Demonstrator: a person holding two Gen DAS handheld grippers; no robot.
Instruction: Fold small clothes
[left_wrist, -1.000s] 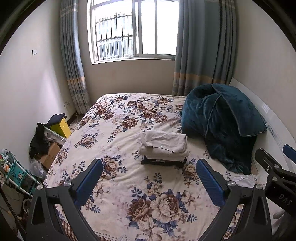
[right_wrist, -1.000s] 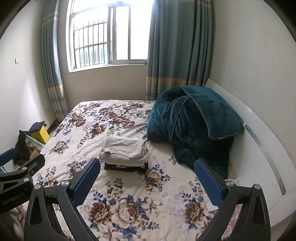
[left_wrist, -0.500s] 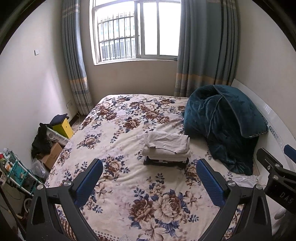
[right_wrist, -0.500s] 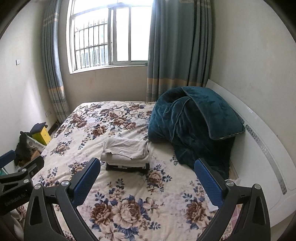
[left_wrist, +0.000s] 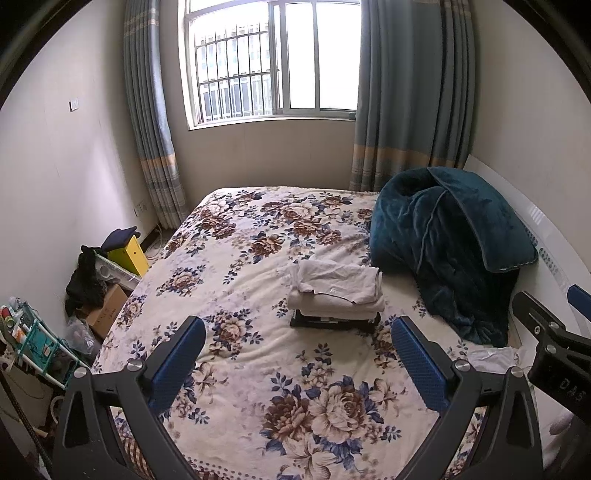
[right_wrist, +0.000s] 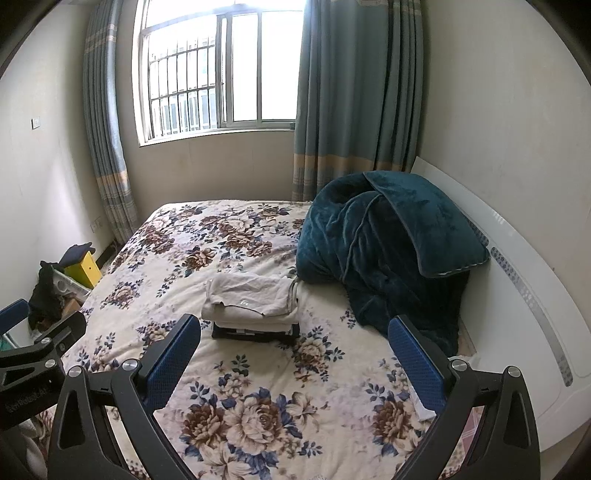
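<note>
A stack of folded clothes (left_wrist: 338, 291), pale grey on top and dark at the bottom, lies in the middle of the floral bed (left_wrist: 258, 369); it also shows in the right wrist view (right_wrist: 253, 304). My left gripper (left_wrist: 297, 354) is open and empty, held above the bed's near part, short of the stack. My right gripper (right_wrist: 293, 354) is open and empty, likewise short of the stack. Each gripper shows at the edge of the other's view. A white cloth (left_wrist: 491, 358) lies at the bed's right edge.
A bunched teal blanket (left_wrist: 447, 243) lies right of the stack against the white headboard (right_wrist: 517, 295). On the floor left of the bed are a yellow box (left_wrist: 129, 254), dark clothes, a cardboard box (left_wrist: 105, 310) and a teal rack (left_wrist: 33, 343). Window and curtains stand behind.
Both grippers have drawn back and risen slightly, so the stack sits a little farther off. Both stay open and empty.
</note>
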